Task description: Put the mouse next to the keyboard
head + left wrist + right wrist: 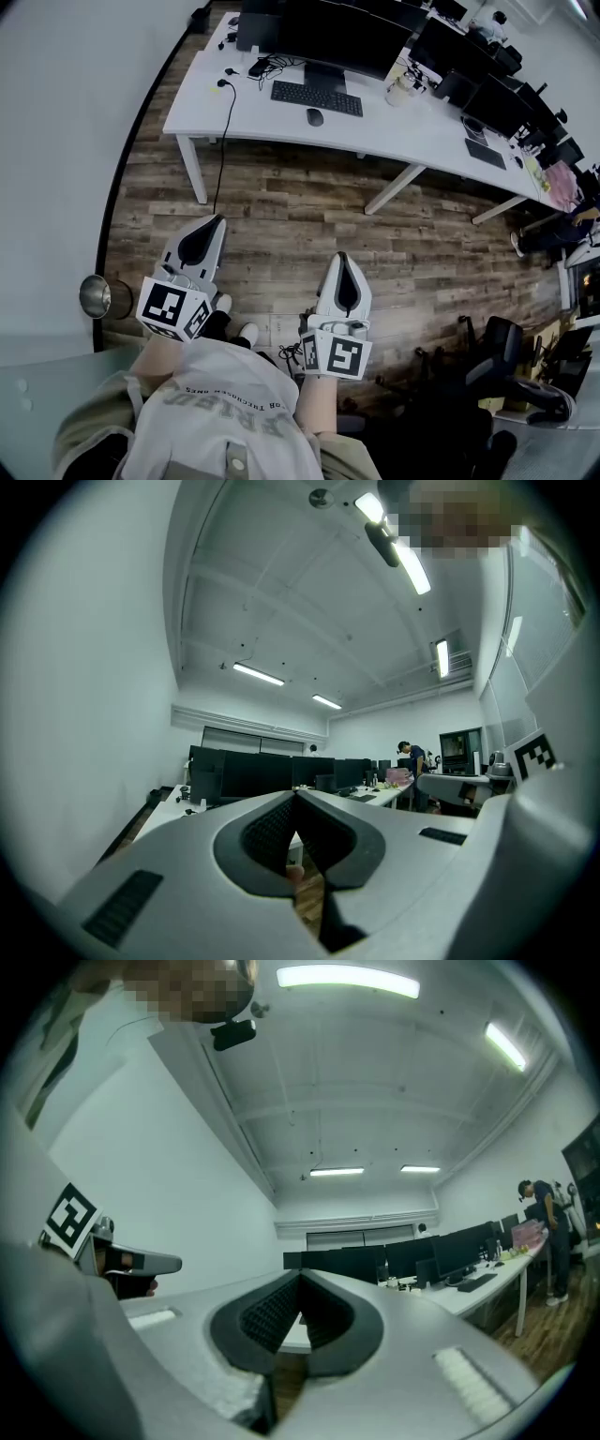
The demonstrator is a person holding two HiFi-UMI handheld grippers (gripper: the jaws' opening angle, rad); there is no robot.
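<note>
Both pairs are shut tight with nothing between the jaws. In the head view the left tongs (218, 221) sit at 8 o'clock and the right tongs (341, 256) near 6 o'clock, both held over the wooden floor (309, 211). The mouse (315, 117) lies on the white bench (403, 131) up at 12 o'clock, just beside the black keyboard (317, 97), at the keyboard's 6 o'clock and well apart from both tongs. A dark monitor (328, 33) stands behind the keyboard, and a black cable (223, 141) hangs off the bench toward 10 o'clock
</note>
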